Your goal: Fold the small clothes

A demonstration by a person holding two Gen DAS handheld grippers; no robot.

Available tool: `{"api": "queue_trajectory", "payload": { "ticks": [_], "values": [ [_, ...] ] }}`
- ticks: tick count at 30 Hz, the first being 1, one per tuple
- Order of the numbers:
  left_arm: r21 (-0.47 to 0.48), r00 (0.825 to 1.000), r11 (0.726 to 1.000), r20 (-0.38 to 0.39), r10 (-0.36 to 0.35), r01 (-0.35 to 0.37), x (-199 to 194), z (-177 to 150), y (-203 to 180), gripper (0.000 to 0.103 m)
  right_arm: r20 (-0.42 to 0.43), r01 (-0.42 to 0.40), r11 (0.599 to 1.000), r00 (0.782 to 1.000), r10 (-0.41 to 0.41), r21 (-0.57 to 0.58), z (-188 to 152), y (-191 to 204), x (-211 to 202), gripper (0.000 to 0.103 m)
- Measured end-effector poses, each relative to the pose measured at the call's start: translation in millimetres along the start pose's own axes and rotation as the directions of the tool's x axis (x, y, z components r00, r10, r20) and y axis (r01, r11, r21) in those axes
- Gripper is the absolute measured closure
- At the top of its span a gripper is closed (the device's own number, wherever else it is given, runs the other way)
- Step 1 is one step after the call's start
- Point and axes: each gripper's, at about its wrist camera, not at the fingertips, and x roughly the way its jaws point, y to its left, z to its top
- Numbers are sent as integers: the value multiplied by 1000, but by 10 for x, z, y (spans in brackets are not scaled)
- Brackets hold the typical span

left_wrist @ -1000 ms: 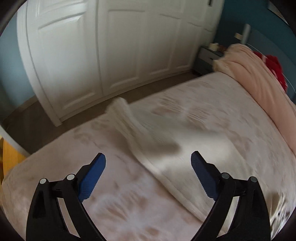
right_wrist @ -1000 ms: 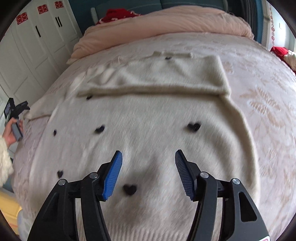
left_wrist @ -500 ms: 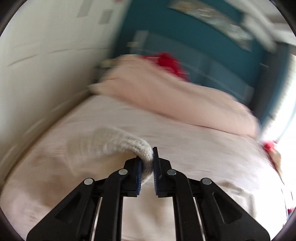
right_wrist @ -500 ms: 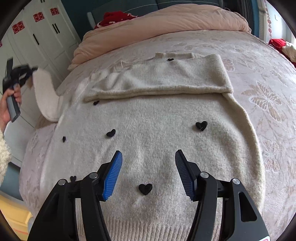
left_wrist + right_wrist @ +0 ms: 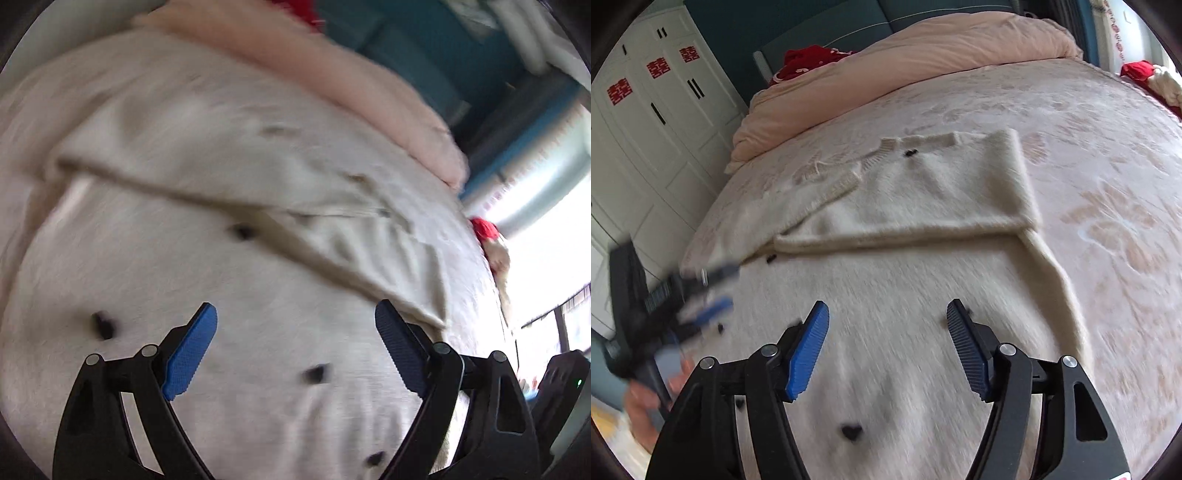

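Observation:
A cream knitted sweater (image 5: 905, 280) with small black hearts lies flat on the bed, both sleeves folded across its upper part. The left sleeve (image 5: 820, 195) lies over the chest with its ribbed cuff near the collar. In the blurred left wrist view the sweater (image 5: 207, 266) fills the frame. My left gripper (image 5: 295, 350) is open and empty just above the sweater body; it also shows, blurred, in the right wrist view (image 5: 713, 291). My right gripper (image 5: 886, 350) is open and empty over the sweater's lower middle.
A pink quilt (image 5: 923, 62) is bunched at the head of the bed (image 5: 1108, 221), with red cloth (image 5: 809, 62) behind it. White wardrobe doors (image 5: 646, 122) stand to the left. Another red item (image 5: 1141, 70) lies at the far right edge.
My left gripper grasped the left sleeve, carried it over the sweater's chest, and has let it go and opened. My right gripper stayed open, shifting slightly toward the hem.

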Motion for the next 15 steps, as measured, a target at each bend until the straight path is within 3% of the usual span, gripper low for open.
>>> {"api": "queue_trajectory", "payload": {
  "ticks": [4, 9, 11, 12, 13, 14, 15],
  "values": [
    [-178, 995, 982, 61, 75, -63, -131, 437, 758, 18, 3, -63, 998, 998, 63, 26, 526, 176, 492, 38],
    [-249, 986, 964, 111, 122, -91, -84, 944, 1170, 18, -58, -86, 987, 994, 95, 137, 1097, 369, 1330, 40],
    [-296, 985, 951, 115, 128, -89, -16, 1067, 1268, 18, -89, -89, 976, 990, 108, 199, 1185, 411, 1602, 49],
    [-336, 987, 938, 105, 122, -81, 40, 1121, 1341, 19, -99, -95, 971, 988, 119, 219, 1197, 441, 1696, 62],
    [-375, 989, 925, 97, 111, -67, 95, 1176, 1392, 22, -107, -100, 968, 986, 128, 231, 1208, 473, 1768, 89],
    [-395, 990, 917, 96, 103, -57, 117, 1213, 1365, 25, -112, -105, 966, 985, 135, 238, 1229, 515, 1828, 97],
    [-411, 990, 910, 99, 105, -56, 132, 1248, 1385, 26, -101, -112, 963, 985, 140, 245, 1245, 543, 1830, 97]
  ]
}}
